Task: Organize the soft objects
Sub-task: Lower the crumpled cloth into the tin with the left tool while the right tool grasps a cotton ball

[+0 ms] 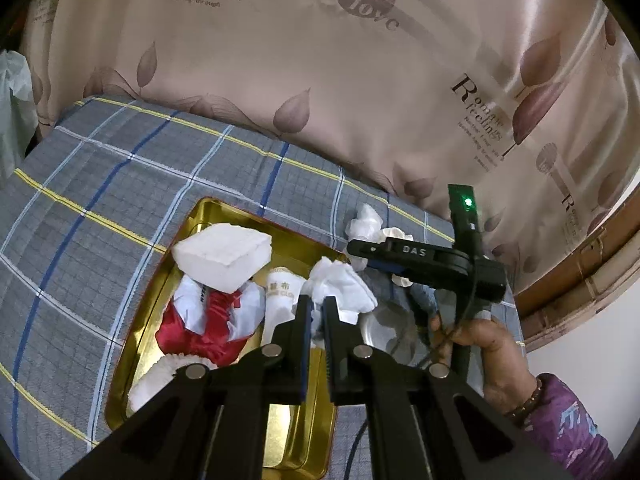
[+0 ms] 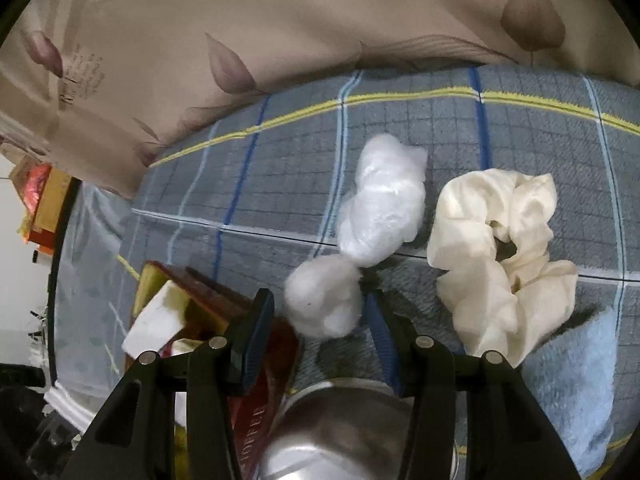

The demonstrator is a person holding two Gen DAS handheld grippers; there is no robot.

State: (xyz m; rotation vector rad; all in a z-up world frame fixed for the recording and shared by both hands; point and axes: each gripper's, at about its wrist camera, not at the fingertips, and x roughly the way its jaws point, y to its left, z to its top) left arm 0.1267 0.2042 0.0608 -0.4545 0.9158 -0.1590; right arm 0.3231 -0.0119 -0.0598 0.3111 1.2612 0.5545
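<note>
Left tool (image 1: pixel 318 306) pinched narrow on a crumpled white tissue wad (image 1: pixel 340 284), held over the gold metal tray (image 1: pixel 136 320) on the plaid grey bed cover (image 1: pixel 100 184). Tray already holds a white foam block (image 1: pixel 222 254), a red-and-white satin cloth (image 1: pixel 212 320) and a white fluffy pad (image 1: pixel 154 380). Right tool (image 2: pixel 320 312) spread wide, straddling a small white cotton ball (image 2: pixel 324 300), not closed on it. Just beyond lies a plastic-wrapped white cotton bundle (image 2: pixel 380 212); beside it a cream fabric scrunchie (image 2: pixel 504 252), still on the bed. Cotton likely featherlight, squashy, sheds fibres; grip mid-body, gentle squeeze. Satin pillow (image 2: pixel 320 20) behind.
</note>
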